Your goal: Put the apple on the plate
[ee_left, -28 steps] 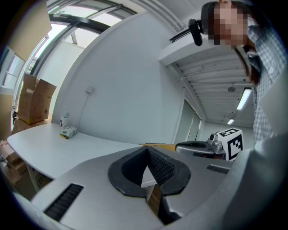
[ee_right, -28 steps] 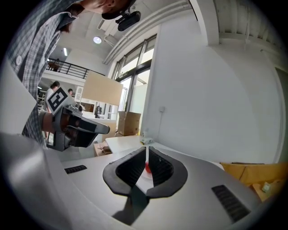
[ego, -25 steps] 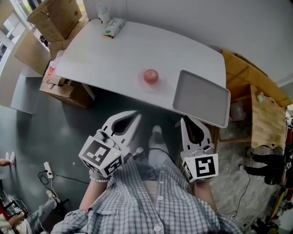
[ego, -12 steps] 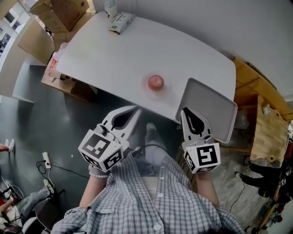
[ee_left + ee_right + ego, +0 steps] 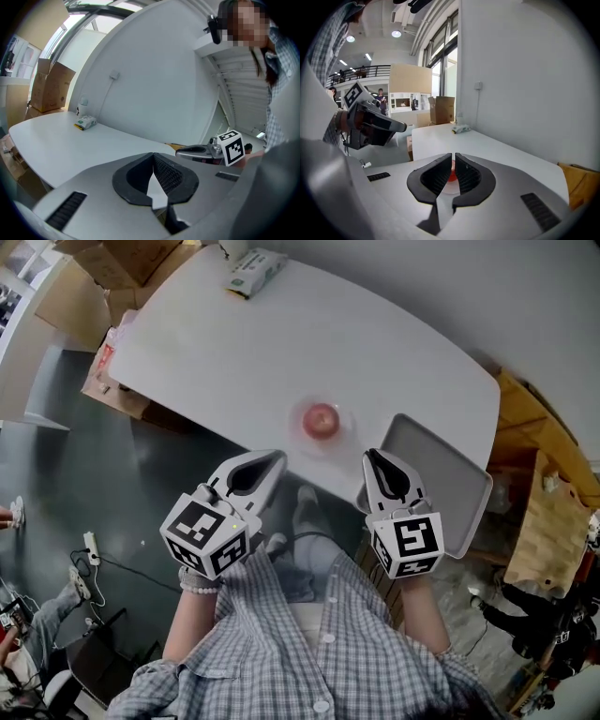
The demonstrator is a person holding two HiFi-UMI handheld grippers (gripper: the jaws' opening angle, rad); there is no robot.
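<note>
Left hand-held gripper (image 5: 277,457) and right hand-held gripper (image 5: 369,455) were level, side by side ahead of the torso, well apart, tips forward, both jaw pairs closed.

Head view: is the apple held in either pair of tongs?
No, the apple sits on the white table, apart from the left tongs and the right tongs.

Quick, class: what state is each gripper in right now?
Left gripper: closed, holding nothing.
Right gripper: closed, holding nothing.
</note>
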